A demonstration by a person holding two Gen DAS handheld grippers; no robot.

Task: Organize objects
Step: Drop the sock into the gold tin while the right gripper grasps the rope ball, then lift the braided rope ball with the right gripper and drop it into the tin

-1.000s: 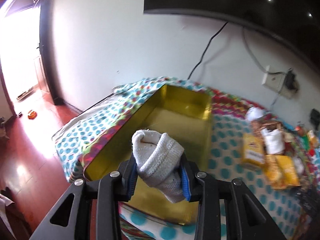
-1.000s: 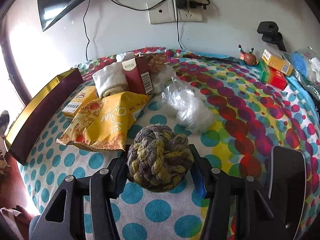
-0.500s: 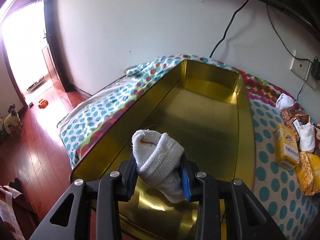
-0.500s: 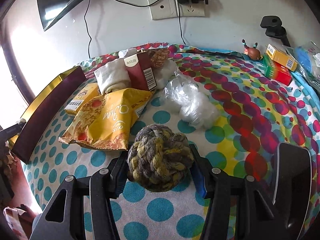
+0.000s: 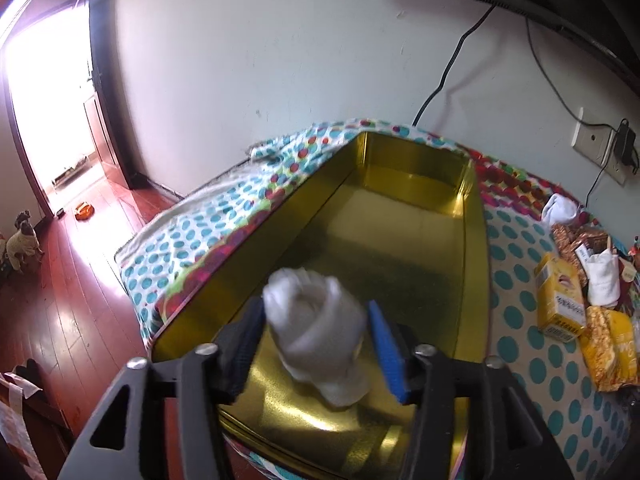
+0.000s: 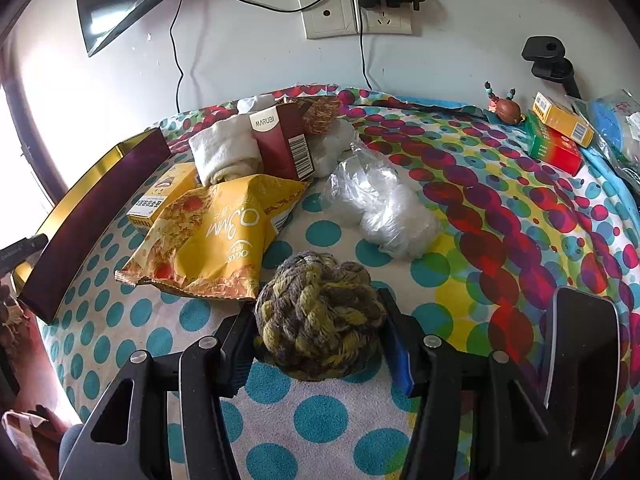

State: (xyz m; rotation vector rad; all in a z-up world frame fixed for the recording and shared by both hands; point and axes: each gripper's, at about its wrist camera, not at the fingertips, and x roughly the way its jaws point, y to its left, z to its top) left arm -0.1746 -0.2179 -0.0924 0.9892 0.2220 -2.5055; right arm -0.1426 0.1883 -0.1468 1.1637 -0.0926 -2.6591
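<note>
My left gripper [image 5: 316, 344] has just been opening; its fingers stand clear of the rolled sock [image 5: 316, 332], dropping inside the gold tin [image 5: 474, 264]. My right gripper [image 6: 316, 336] holds the yarn ball [image 6: 318, 314], well right of that tin.

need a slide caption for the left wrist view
Left gripper, jaws just opened, lets go of a rolled white sock over the empty gold tin on the dotted cloth.

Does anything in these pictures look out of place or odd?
Yes. The white rolled sock is blurred between the left gripper jaws, which have just been opening above the gold tin; it seems to be dropping. The yellow snack bag lies upside down and crumpled.
</note>
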